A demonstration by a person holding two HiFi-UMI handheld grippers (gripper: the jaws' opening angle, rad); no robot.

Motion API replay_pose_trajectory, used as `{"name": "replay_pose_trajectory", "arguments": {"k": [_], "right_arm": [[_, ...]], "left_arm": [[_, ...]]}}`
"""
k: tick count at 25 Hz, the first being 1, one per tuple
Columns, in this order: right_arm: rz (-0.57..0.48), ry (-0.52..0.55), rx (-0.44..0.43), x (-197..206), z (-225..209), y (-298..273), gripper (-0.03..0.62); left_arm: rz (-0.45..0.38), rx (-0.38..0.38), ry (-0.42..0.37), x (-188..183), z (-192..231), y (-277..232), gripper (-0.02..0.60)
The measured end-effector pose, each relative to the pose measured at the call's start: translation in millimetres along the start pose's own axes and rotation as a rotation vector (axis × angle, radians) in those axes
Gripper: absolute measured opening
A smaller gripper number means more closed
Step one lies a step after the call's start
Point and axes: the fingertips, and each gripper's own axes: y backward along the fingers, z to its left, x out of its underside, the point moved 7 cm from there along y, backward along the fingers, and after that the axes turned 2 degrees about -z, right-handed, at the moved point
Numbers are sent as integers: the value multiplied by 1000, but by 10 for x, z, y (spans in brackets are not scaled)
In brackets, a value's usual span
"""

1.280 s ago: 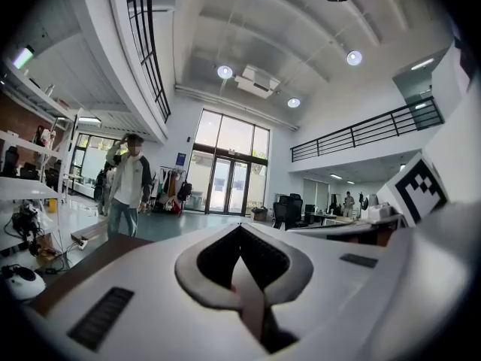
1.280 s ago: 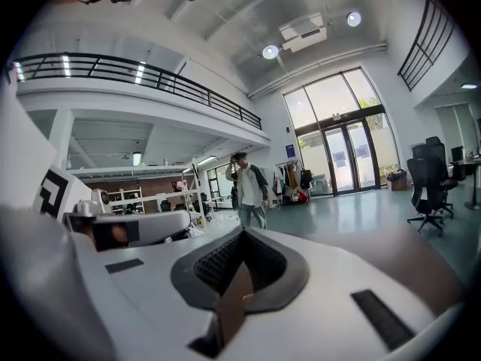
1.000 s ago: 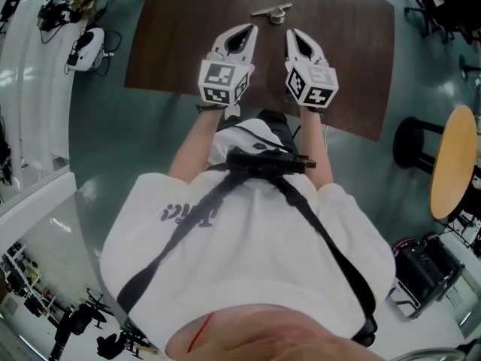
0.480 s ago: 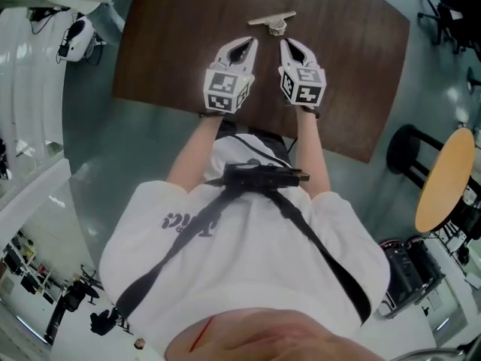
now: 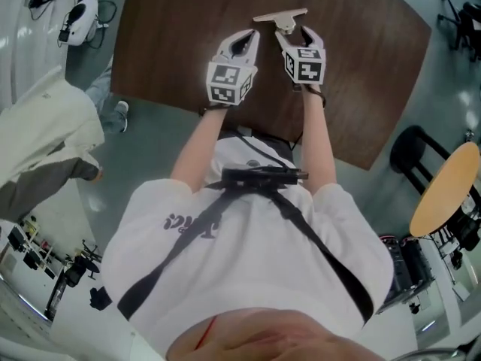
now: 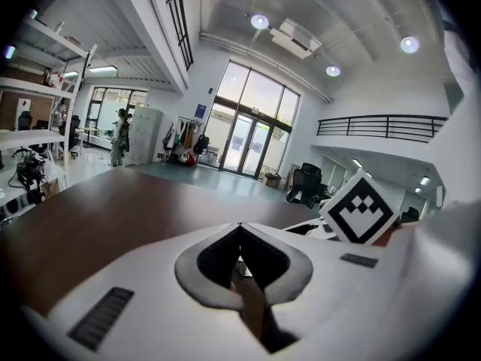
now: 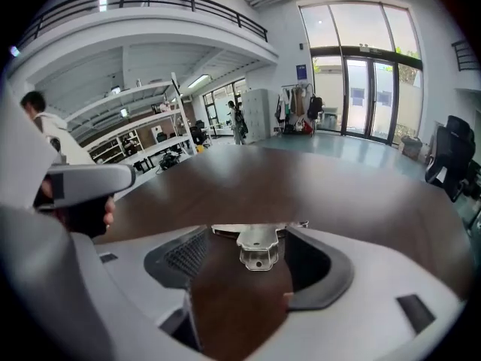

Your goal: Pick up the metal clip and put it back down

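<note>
The right gripper (image 5: 293, 34) has just swung its jaws wide and now they straddle the metal clip (image 7: 258, 248), lying ungripped on the table (image 5: 361, 66) between their tips, while the left gripper (image 5: 252, 34) alongside sits closed, holding nothing.

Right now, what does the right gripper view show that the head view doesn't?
Only the right gripper view: the folded tab of the metal clip sits between the jaws of the right claw, which have just been opening, with gaps on either side. Only the head view: the person's arms and a round tan tabletop off to the side. Both: clip, right claw, brown table.
</note>
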Motion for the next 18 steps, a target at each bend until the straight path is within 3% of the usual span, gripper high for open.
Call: {"name": "replay_pose_trajectory", "arguments": {"k": [2,13,18], "right_arm": [[37,11,3,57,-32,-167,316],[179,76,82,177,-128,-829,316],[138,62,114,178,-125,-798,293]], "left_arm": [[3,-5,5,37,46,-33,9],[-3,-8,10,138,325,-140,9],[-6,-9,6,133,240,-11,9]]}}
